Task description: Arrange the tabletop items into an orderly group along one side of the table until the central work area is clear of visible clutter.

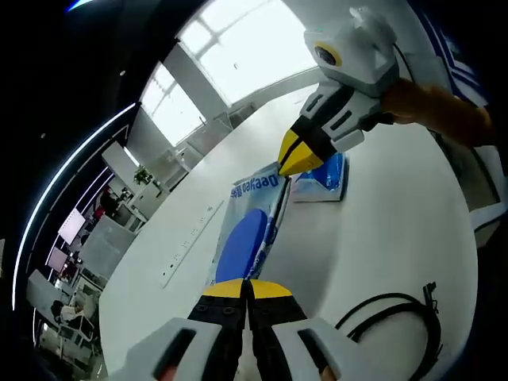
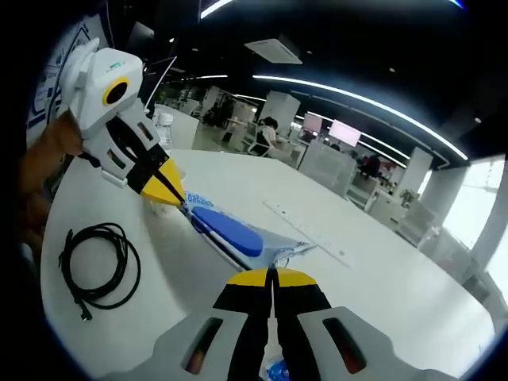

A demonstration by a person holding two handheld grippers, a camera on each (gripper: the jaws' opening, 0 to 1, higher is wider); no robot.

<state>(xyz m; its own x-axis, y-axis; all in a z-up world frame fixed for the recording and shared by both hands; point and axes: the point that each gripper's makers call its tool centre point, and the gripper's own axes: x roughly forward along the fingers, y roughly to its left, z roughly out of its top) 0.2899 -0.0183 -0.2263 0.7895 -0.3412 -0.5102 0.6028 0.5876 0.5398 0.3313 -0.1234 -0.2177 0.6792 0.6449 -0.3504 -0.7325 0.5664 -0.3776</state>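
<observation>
A long clear plastic package (image 1: pixel 252 226) with a blue oval print and blue lettering is seen stretched across the white counter (image 1: pixel 397 214), pinched at both ends. In the left gripper view, the left gripper (image 1: pixel 244 290) is closed, its yellow-tipped jaws pressed together on the near edge of the package, while the right gripper (image 1: pixel 300 155) is seen from the far side, closed on the opposite end, just beside a smaller blue and white packet (image 1: pixel 325 178) lying flat on the counter. In the right gripper view, the right gripper (image 2: pixel 271 277) is closed on the crinkled clear edge of the same package (image 2: pixel 230 232), and the left gripper (image 2: pixel 168 189) is seen clamped on its far end. Whether the package is lifted off the counter or resting on it cannot be told. A coiled black cable (image 2: pixel 94 266) lies on the counter well apart from the package, to one side near the counter edge; it is also seen in the left gripper view (image 1: pixel 393 313). A long pale strip (image 2: pixel 309 230) is set into the counter surface beyond the package.
</observation>
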